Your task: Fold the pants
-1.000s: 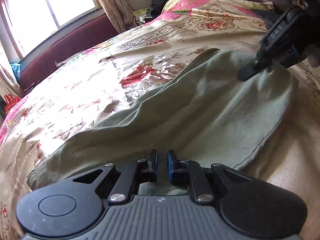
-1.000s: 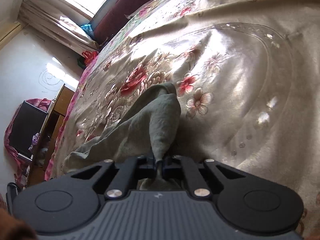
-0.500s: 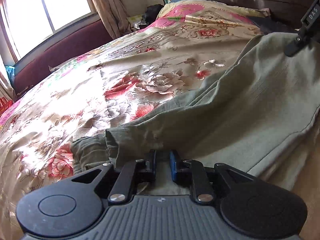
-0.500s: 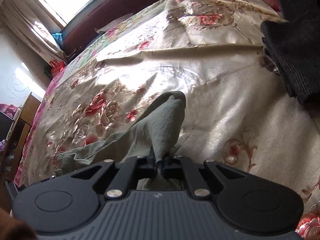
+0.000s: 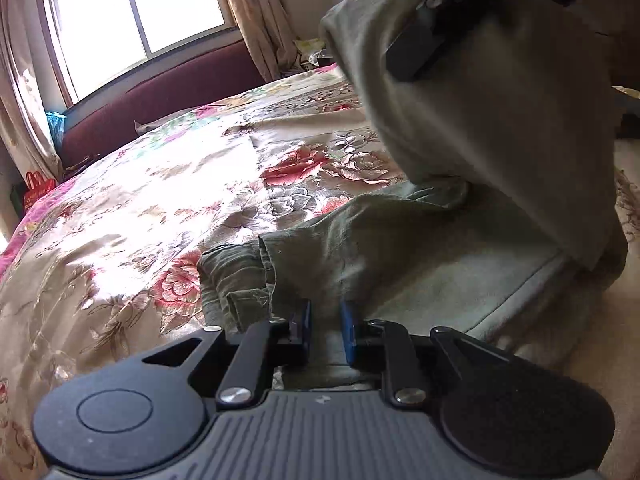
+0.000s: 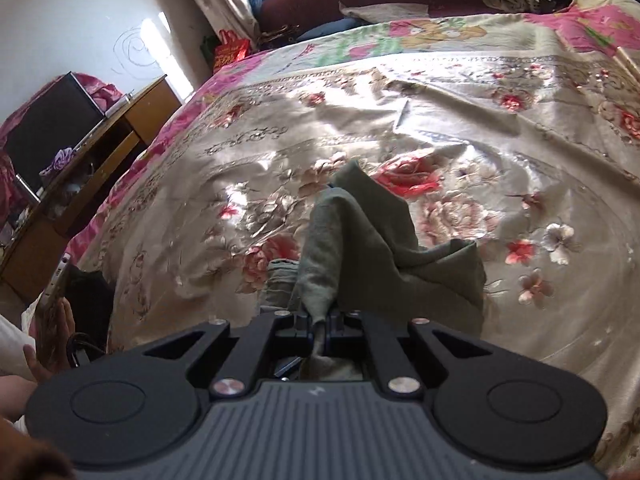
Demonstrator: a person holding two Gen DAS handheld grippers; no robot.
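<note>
olive pants, creased, on bed; right gripper fingers clench the lifted end at 12; left gripper fingers parted w/ fabric between, just been opening.

Pants top cut off above

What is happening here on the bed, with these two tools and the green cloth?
A person is folding green pants on a flowered bedspread, with a gripper in each hand. The right gripper is shut on one end of the pants and holds it up in the air, above the part that lies flat. The left gripper rests low at the near edge of the pants by the hem; its jaws have just been opening, with cloth between them but not pinched. The fold is not yet laid down.
</note>
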